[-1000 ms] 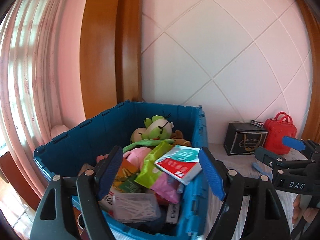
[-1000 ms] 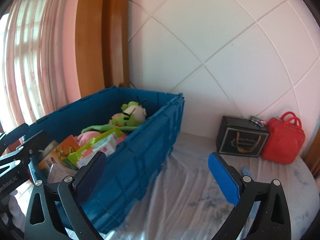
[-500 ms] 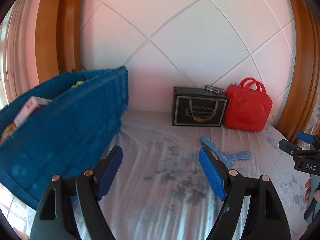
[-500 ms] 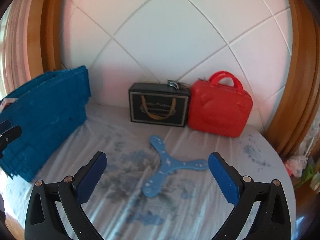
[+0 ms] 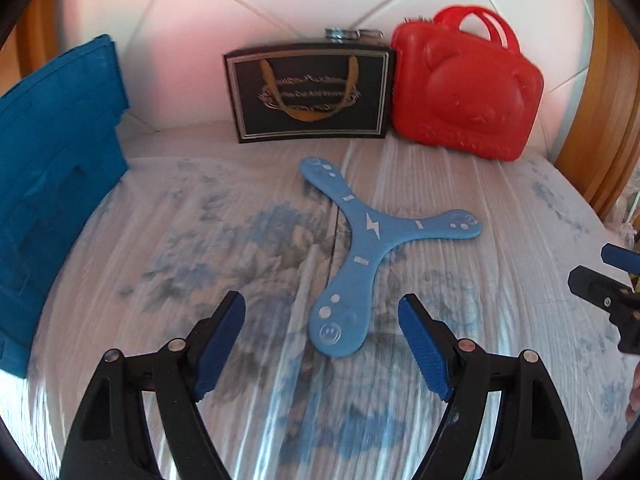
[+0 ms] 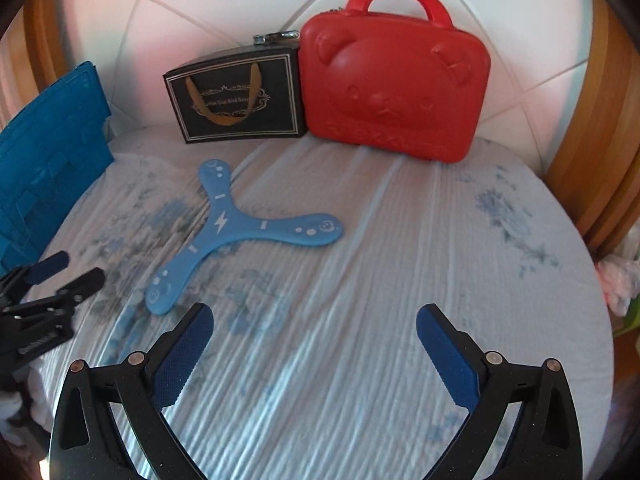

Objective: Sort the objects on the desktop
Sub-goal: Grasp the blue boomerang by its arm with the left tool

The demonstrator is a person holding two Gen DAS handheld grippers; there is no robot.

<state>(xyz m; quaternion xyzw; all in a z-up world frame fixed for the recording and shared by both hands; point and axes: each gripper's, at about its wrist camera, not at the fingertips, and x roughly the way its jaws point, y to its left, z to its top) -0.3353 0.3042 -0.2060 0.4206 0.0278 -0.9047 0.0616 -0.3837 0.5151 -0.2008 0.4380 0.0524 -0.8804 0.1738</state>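
Left wrist view shows the left gripper low over a cloth with blue flower prints. Its jaws are spread wide and hold nothing. A blue boomerang with three arms lies flat on the cloth. Its near arm tip sits just ahead of the gap between the two blue pads, and nothing touches it. One arm points toward the back and one points to the right.

At the back, a black box with a gold ribbon print stands against the white wall. A red case with a bear face stands right beside it, on the right, and the two look like they touch. A small metal thing lies on top of the box, but it is too small to tell what it is. A blue bin stands at the left edge of the cloth.

Right wrist view shows the right gripper over bare cloth, to the right of the boomerang. Its jaws are spread wide too, and hold nothing. The left gripper shows at the left edge of this view, close to the boomerang's near arm. The box and case stand at the back, and the bin is on the left.
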